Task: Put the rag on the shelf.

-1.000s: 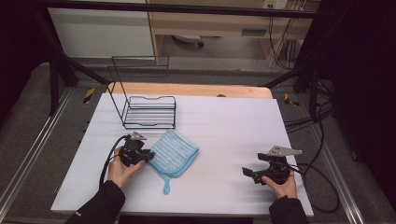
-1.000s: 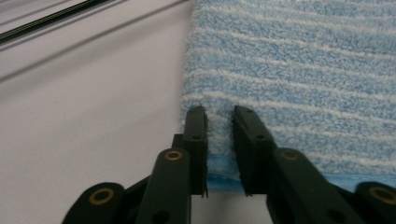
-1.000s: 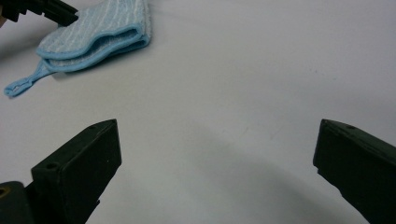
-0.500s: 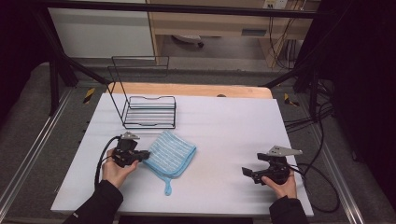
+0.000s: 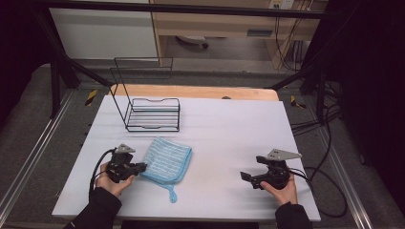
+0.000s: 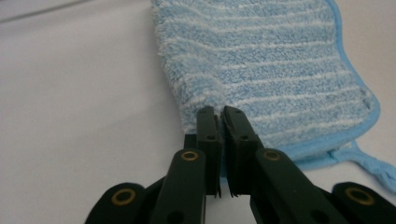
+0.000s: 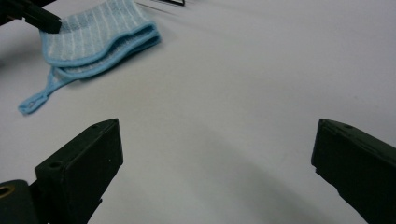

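White table [image 5: 229,124], blue cloth [image 5: 167,160], wire rack [image 5: 152,113]

Black wire rack [image 5: 152,113], white table [image 5: 229,129]

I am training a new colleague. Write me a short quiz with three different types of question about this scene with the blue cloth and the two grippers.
1. True or false: the left gripper is shut on an edge of the blue cloth.
2. Which gripper has its jaws wide open over bare table? A) left B) right C) both
3. Fill in: behind the cloth stands a black wire ____.

Key:
1. True; its jaws pinch the cloth's near edge.
2. B, the right gripper.
3. Rack.
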Action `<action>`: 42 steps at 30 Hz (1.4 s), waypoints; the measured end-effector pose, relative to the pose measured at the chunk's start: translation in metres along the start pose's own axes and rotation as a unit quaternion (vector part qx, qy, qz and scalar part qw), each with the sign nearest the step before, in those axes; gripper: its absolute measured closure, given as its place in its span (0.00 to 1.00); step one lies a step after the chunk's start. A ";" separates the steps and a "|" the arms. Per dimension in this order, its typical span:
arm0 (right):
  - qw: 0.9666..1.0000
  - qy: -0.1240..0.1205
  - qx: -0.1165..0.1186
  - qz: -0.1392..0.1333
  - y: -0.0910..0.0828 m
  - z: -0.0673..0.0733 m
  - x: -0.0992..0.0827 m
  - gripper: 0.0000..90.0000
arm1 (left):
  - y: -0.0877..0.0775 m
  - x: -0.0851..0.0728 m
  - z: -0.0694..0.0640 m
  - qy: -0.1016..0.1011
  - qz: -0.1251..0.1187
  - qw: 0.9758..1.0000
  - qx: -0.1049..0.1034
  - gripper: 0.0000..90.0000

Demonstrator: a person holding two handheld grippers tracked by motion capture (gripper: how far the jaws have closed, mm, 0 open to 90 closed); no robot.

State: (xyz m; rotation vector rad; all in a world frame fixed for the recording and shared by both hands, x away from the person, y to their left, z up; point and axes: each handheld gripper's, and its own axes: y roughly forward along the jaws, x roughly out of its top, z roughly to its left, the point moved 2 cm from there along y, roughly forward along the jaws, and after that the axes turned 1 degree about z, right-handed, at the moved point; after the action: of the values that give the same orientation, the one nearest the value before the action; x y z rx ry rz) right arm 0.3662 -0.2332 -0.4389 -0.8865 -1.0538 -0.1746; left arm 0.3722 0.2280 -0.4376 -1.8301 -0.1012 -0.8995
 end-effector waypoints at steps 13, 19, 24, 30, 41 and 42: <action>0.999 -0.026 0.027 0.010 0.027 0.037 0.015 0.05 | -0.012 -0.025 -0.004 -0.009 -0.002 1.000 0.005 0.94; 0.999 -0.022 0.020 0.018 0.030 0.036 0.013 0.05 | -0.016 -0.020 -0.007 0.014 -0.022 1.000 0.000 0.83; 0.999 -0.023 0.015 0.023 0.032 0.035 0.013 0.05 | -0.020 -0.006 -0.028 0.058 -0.052 0.997 -0.004 0.61; 0.999 -0.022 0.011 0.025 0.032 0.035 0.013 0.05 | 0.006 0.004 -0.067 0.119 -0.011 0.992 -0.033 0.59; 0.999 -0.023 0.010 0.030 0.032 0.034 0.013 0.05 | 0.033 -0.001 -0.076 0.144 0.023 0.989 -0.035 0.62; 0.999 -0.023 0.010 0.030 0.032 0.034 0.013 0.05 | 0.035 -0.002 -0.077 0.146 0.024 0.988 -0.033 0.62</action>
State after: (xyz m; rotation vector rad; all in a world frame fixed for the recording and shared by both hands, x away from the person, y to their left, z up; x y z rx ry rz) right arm 0.3663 -0.1847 -0.4397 -0.9069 -1.0693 -0.0948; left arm 0.3461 0.1492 -0.4521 -1.7347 0.1567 -1.1376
